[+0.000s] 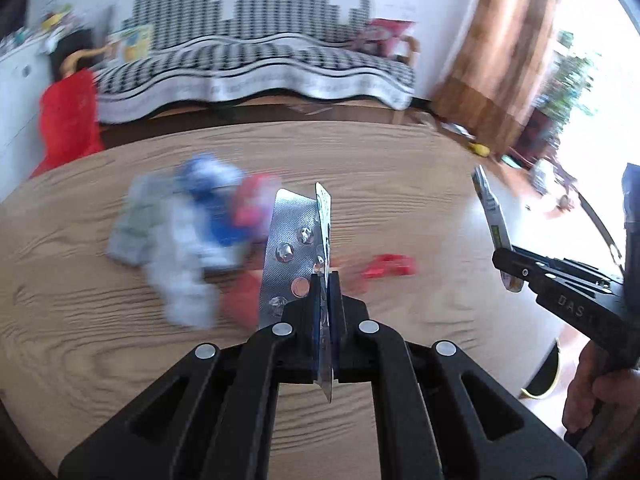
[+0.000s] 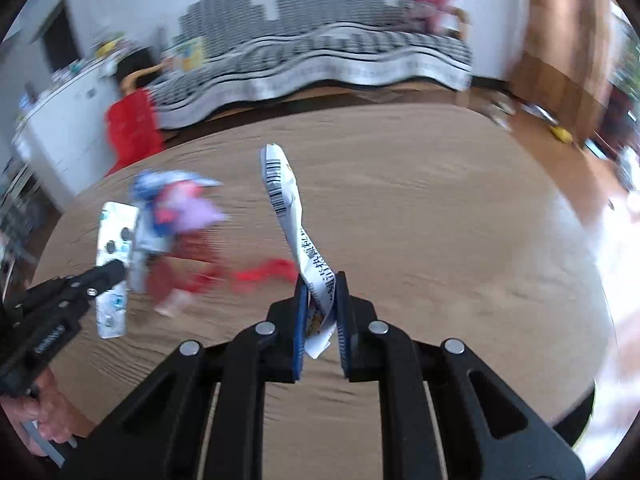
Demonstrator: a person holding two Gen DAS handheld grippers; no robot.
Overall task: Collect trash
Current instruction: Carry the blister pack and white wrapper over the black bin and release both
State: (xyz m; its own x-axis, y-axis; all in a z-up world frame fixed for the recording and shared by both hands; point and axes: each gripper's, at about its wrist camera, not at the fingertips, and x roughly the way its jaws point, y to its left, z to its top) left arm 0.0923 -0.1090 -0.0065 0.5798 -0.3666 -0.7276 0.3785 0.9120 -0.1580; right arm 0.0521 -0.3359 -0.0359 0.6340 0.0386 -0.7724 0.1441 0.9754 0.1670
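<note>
My left gripper (image 1: pixel 325 280) clenched a blister pack (image 1: pixel 286 248); my right gripper (image 2: pixel 322 280) clenched a wrapper (image 2: pixel 292 216), both above the table (image 1: pixel 420 184) and its blurred trash pile (image 1: pixel 200 232).

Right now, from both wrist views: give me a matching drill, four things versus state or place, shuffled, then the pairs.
Things:
1. silver foil blister pack
2. white crumpled wrapper with a barcode
3. small red scrap
4. black-and-white checked sofa cover

States or places:
A. lying on the wooden table
B. clamped in the right gripper
C. beyond the table, against the wall
D. clamped in the left gripper

Pairs: 1-D, 2-B, 3-A, 4-C
</note>
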